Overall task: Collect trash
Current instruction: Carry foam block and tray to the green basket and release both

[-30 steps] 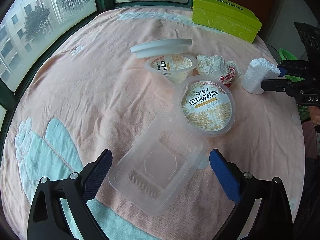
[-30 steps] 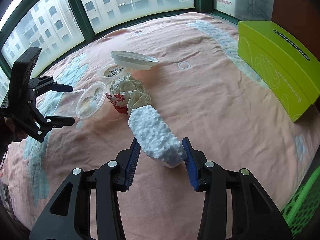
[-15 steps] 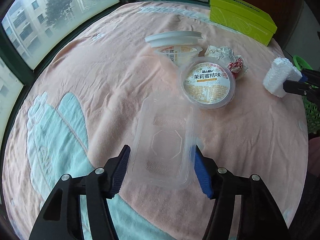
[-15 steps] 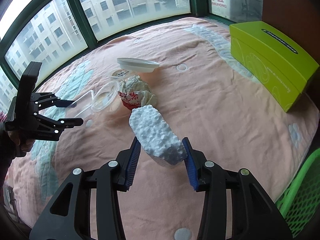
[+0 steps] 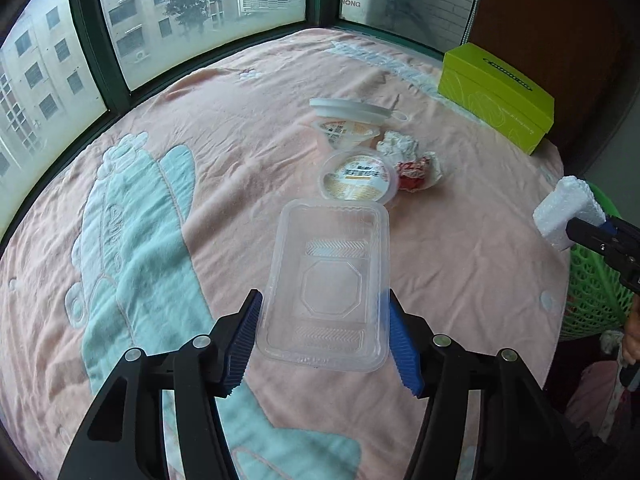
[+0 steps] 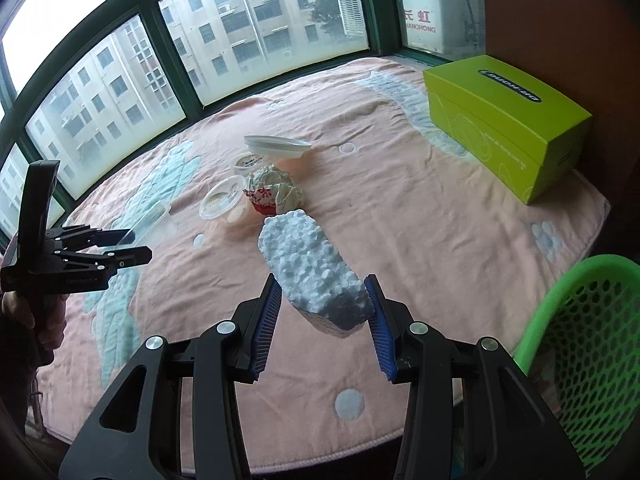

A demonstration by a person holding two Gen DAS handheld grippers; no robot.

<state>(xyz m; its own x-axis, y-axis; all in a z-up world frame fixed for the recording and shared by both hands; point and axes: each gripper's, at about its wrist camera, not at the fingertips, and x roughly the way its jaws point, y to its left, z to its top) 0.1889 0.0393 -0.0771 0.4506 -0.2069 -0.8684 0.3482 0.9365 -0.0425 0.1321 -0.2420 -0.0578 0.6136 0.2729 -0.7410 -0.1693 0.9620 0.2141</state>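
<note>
In the left wrist view, you are holding the left gripper [image 5: 323,334] at the bottom centre of the frame with its blue pads [image 5: 242,342] pressing on both long sides of a clear plastic tray [image 5: 326,286]; its jaws have just been closing, and the tray is now sitting clamped between them, appearing clear of the pink towel [image 5: 248,152] that is covering the table. Above the tray, at the centre of the frame, a round sealed cup [image 5: 358,178] with a printed label is lying on the towel, and beyond it a second cup [image 5: 344,132] is sitting under a white lid [image 5: 352,108]. To their right, a crumpled wrapper [image 5: 412,160], white and red, is resting against the sealed cup. A green box [image 5: 496,98] is standing at the upper right, near the towel's far edge. In the right wrist view, you are gripping a white foam block [image 6: 316,272] in the right gripper [image 6: 322,322] at the lower centre, the two pads squeezing its near end while the rest is sticking out toward the middle of the frame, off the towel. A green mesh basket [image 6: 580,344] is showing at the lower right edge, beside the table and just right of the foam block. At the left edge of the same view, your hand [image 6: 44,312] is carrying the left gripper with the tray held in it.
</note>
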